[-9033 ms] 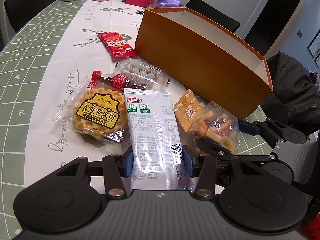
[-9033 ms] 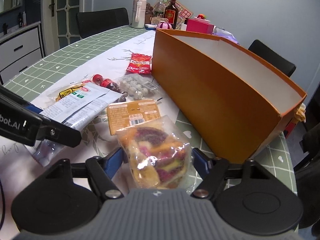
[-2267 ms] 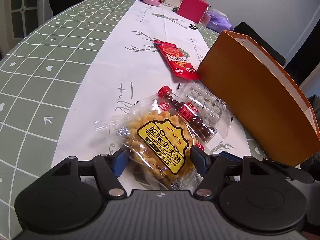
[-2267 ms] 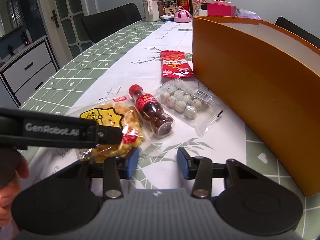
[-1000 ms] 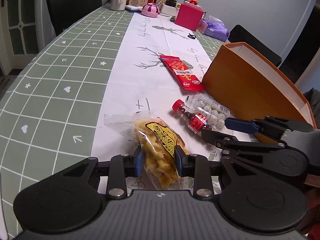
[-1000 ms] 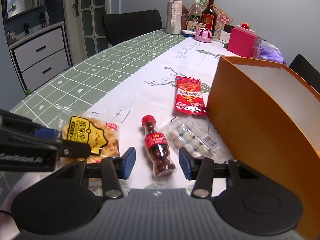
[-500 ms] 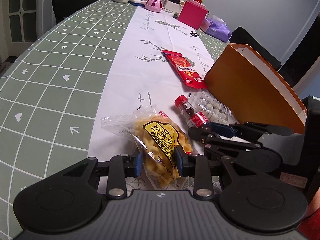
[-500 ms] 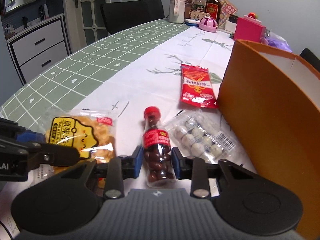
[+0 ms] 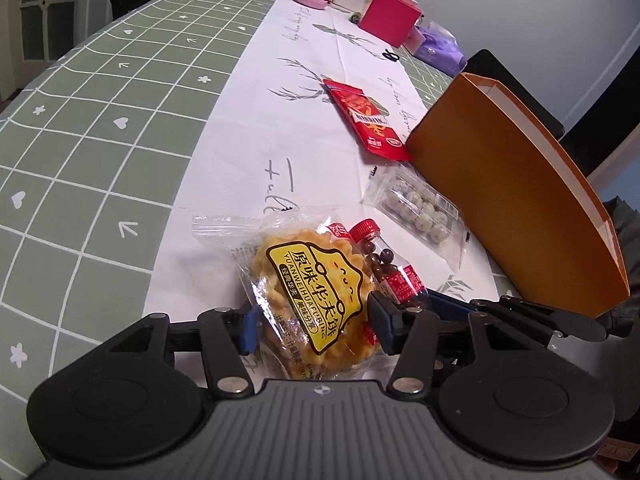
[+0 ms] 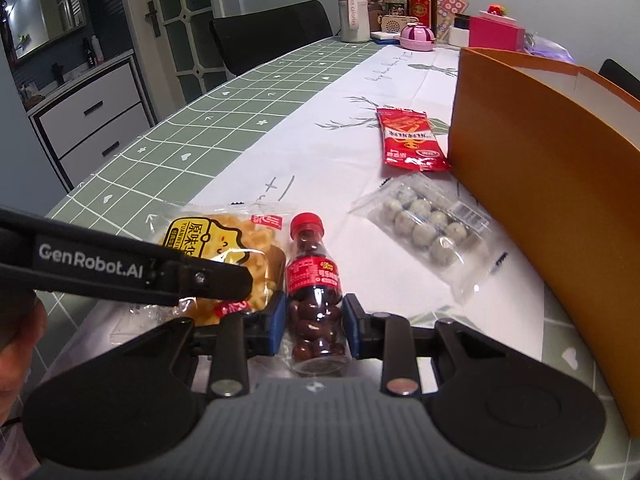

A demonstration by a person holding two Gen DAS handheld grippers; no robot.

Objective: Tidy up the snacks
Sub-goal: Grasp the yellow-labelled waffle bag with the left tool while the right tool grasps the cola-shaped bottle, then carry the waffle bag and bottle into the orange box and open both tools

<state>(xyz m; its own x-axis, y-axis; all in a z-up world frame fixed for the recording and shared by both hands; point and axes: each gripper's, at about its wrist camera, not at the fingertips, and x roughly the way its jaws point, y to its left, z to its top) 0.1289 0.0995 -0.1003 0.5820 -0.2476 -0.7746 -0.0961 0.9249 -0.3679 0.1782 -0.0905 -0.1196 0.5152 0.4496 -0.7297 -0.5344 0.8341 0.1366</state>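
Since the earlier frames, two packets that had lain in front of the box were gone from the bench, and the right gripper (image 10: 314,328) had come down onto the small candy bottle (image 10: 314,280) and clamped it. Its blue pads pressed both sides of the bottle's lower half, while the bottle lay on the white runner with its red cap pointing away. Beside it, the left gripper (image 9: 312,326) was opening its jaws around the waffle packet (image 9: 316,296); the packet sat between the pads, which no longer appeared to pinch it, and it rested flat on the bench, touching the bottle's side. Farther out, a clear bag of speckled candy balls (image 10: 428,232) lay near the foot of the orange box (image 10: 552,184), and a red snack packet (image 10: 410,140) lay beyond that, just beside the box's corner. Of the box's inside only a strip of white wall showed, so what it held could not be told. Judging from this, the work seemed roughly half done: four snacks were outside the box, one of them gripped and likely the next to go in, three left to collect.
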